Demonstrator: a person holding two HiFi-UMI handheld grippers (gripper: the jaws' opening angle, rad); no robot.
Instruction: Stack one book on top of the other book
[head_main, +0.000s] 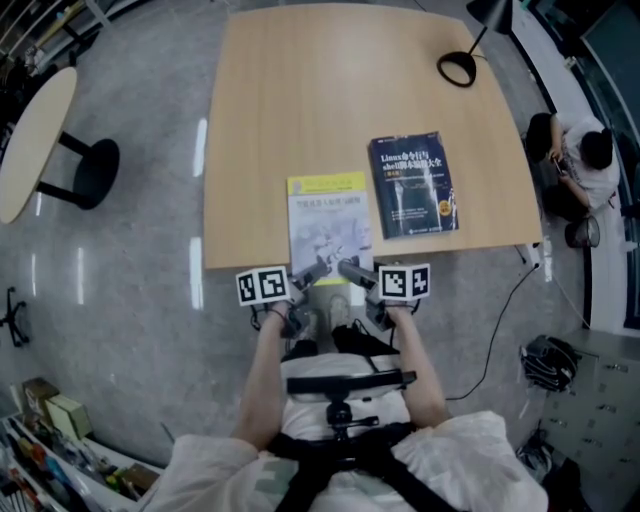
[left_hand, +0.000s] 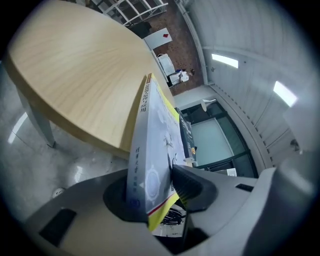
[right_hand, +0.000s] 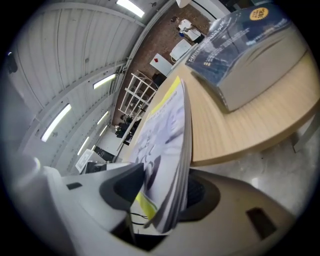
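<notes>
Status: grasp made, stacking not done.

- The two books lie side by side on the table (head_main: 290, 110), apart, neither on top of the other.
- Pale book (head_main: 328, 222), yellow band across its top, sits at the table's 6 o'clock edge; its near end juts over the rim toward the person.
- Dark blue book (head_main: 413, 184) lies flat at about 2 o'clock from the pale one, with a gap of bare wood between them. Untouched.
- Left gripper (left_hand: 156, 186): jaws clamped on the pale book's near end at the spine corner, dark pad pressed on the cover.
- Right gripper (right_hand: 159, 197): jaws clamped on the same near end at the page-edge corner, pages between the pads.
- Both grips sit at the book's 6 o'clock edge. The far end seems to rest on the wood; I cannot tell if the near end is raised.

Judgement: early stage. Left to do: lift the pale book clear, carry it toward 2 o'clock, lower it square onto the blue cover, let go on both sides. The book is thin, so it may sag when held by one end.
</notes>
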